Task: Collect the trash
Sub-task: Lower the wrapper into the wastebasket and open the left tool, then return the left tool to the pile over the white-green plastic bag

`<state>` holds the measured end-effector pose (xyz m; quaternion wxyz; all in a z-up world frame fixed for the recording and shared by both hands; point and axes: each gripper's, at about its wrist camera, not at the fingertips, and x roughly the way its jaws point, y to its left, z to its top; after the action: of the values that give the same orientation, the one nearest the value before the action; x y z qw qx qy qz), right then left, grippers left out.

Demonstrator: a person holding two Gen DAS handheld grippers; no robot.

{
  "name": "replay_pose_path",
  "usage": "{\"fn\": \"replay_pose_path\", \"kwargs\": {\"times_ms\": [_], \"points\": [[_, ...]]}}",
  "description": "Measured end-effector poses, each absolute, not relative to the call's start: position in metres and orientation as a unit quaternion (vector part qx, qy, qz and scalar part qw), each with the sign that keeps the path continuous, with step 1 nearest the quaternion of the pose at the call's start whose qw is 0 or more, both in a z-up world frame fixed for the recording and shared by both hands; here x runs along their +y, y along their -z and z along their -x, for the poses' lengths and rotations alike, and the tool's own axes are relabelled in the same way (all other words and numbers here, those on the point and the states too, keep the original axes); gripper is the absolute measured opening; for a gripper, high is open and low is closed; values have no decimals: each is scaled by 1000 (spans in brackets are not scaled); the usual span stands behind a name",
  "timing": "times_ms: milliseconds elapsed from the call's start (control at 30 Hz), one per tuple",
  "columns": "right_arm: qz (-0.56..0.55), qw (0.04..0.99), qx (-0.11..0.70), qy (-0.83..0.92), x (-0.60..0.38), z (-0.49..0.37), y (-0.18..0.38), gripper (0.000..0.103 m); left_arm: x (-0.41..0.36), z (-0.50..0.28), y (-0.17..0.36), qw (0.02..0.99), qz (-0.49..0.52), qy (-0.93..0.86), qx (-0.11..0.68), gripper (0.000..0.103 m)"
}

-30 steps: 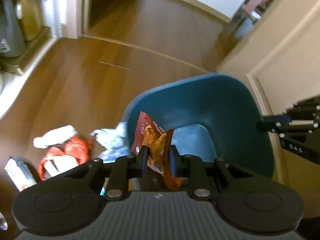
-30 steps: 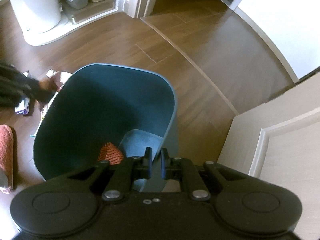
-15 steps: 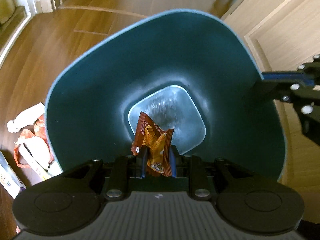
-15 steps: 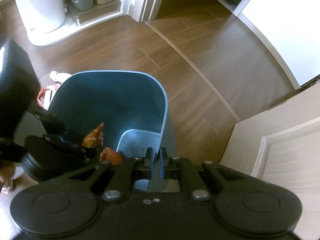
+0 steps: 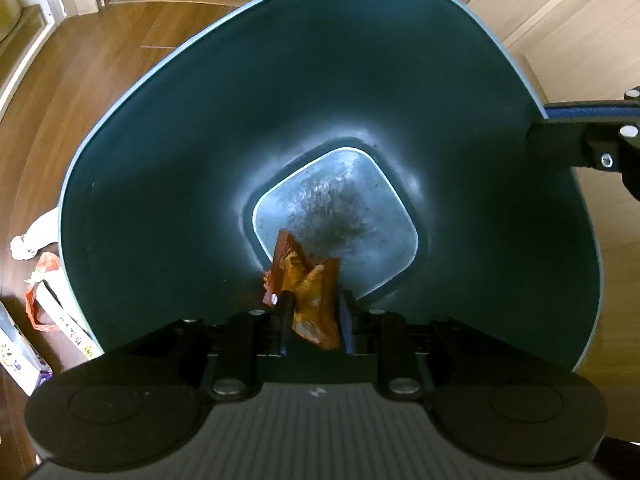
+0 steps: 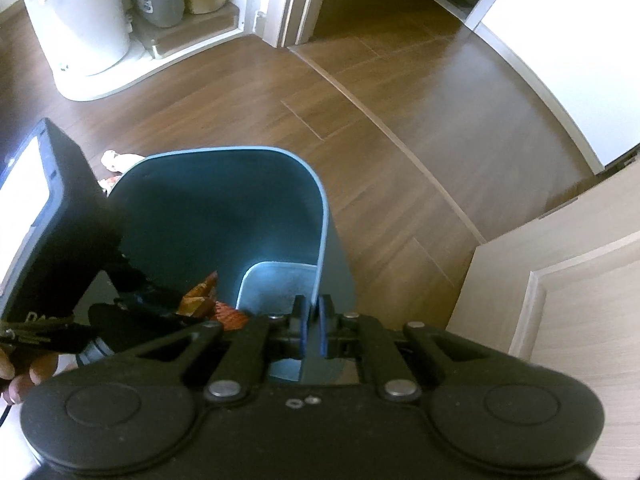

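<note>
Left claw [image 5: 314, 322] pinched on orange snack wrapper [image 5: 308, 292], hanging over open teal bin [image 5: 168, 152] for a clean drop inside; right claw [image 6: 314, 328] clamped tight on bin rim, steadying it; more litter [image 5: 40, 300] on floor beside bin.
</note>
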<state>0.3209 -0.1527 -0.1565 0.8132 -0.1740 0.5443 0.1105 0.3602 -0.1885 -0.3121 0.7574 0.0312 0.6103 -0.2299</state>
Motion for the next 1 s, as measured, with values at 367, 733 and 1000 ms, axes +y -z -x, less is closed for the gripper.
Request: {"fn": "replay_pose_path", "kwargs": {"times_ms": [367,733,1000], "points": [[159,815,548,-101,-159,-326,159,6,-177,-357,292,781,-35,235,578,54],[137,805,572,-75,-216,-345,181,4,-107,-346,245,818,-4,204,537,54],[98,781,612,-77,-246,-356,207,4,-23,-365,258,832,19,81,549,54]]}}
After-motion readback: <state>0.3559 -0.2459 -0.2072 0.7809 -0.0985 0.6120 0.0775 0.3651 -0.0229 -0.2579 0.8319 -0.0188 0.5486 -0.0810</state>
